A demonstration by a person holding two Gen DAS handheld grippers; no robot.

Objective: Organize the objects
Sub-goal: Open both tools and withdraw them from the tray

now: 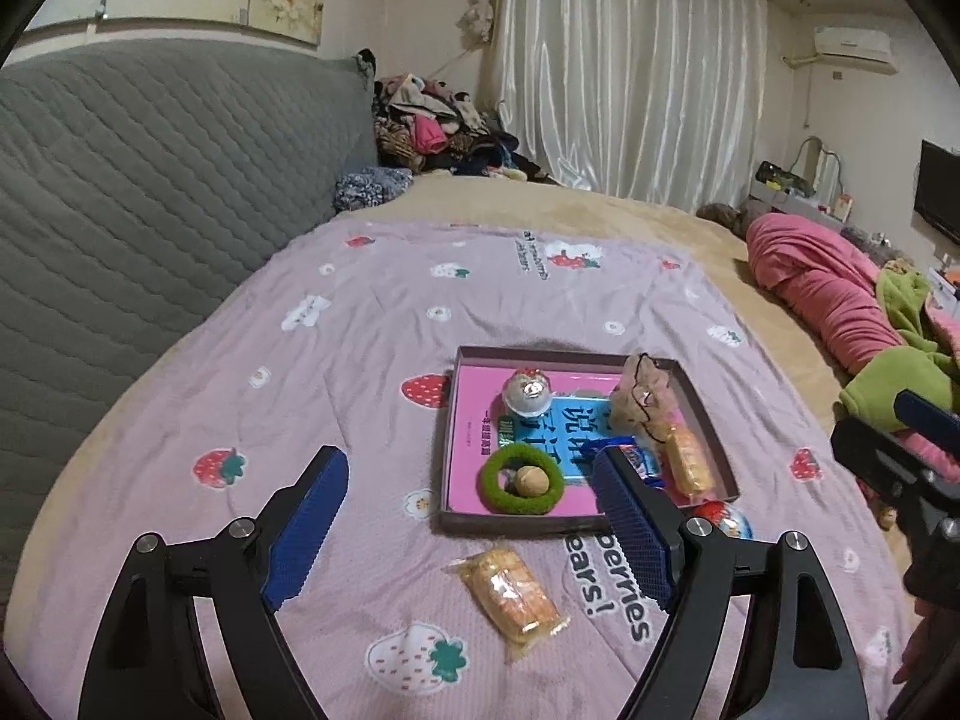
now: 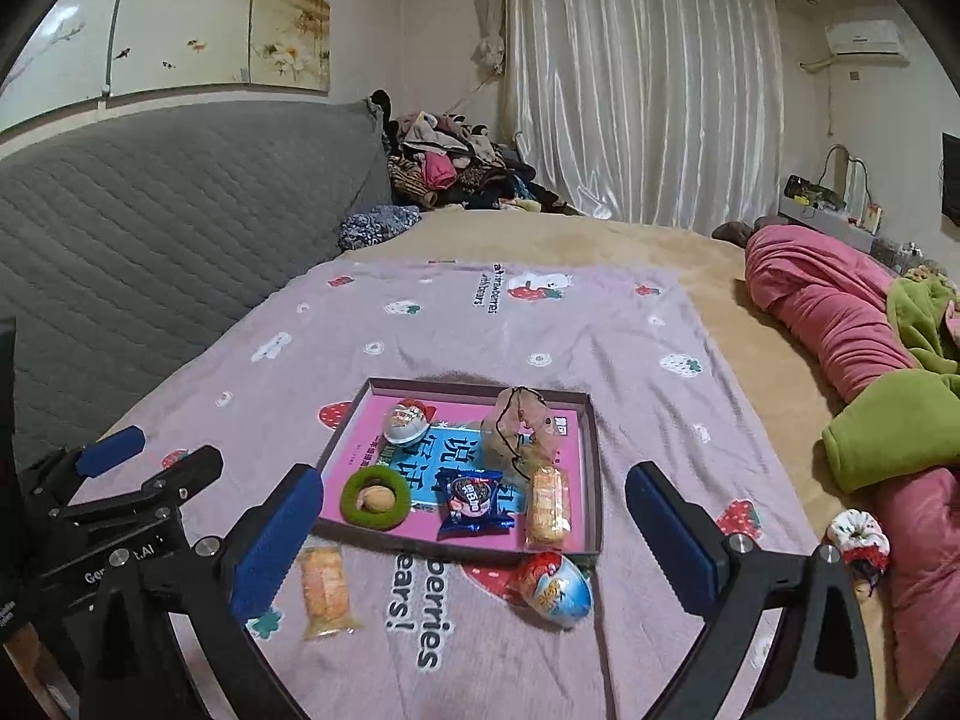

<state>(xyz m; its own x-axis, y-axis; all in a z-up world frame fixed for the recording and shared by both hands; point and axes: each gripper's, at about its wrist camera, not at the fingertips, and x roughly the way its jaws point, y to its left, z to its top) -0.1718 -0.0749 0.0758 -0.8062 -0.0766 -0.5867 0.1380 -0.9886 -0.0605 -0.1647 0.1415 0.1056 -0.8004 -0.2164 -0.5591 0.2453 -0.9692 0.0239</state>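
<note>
Shallow brown cardboard tray (image 2: pixel 594 456), partly filled; clear-wrapped orange biscuit packet (image 2: pixel 324 591) and foil egg (image 2: pixel 555 588) outstanding; both hand-held grippers (image 1: pixel 474 528) (image 2: pixel 480 540) spread, empty; slippage risked on crinkly wrap.

1. A big bed (image 2: pixel 630 246) with a tan cover fills the middle of the picture.
2. A gray padded headboard (image 2: pixel 180 198) is on the left.
3. Long white curtains (image 2: pixel 642 84) hang at the top middle.
4. An air conditioner (image 2: pixel 864 39) sits on the wall, upper right.

Blue snack packet (image 1: pixel 636 462) half-hidden behind gripper pad.
</note>
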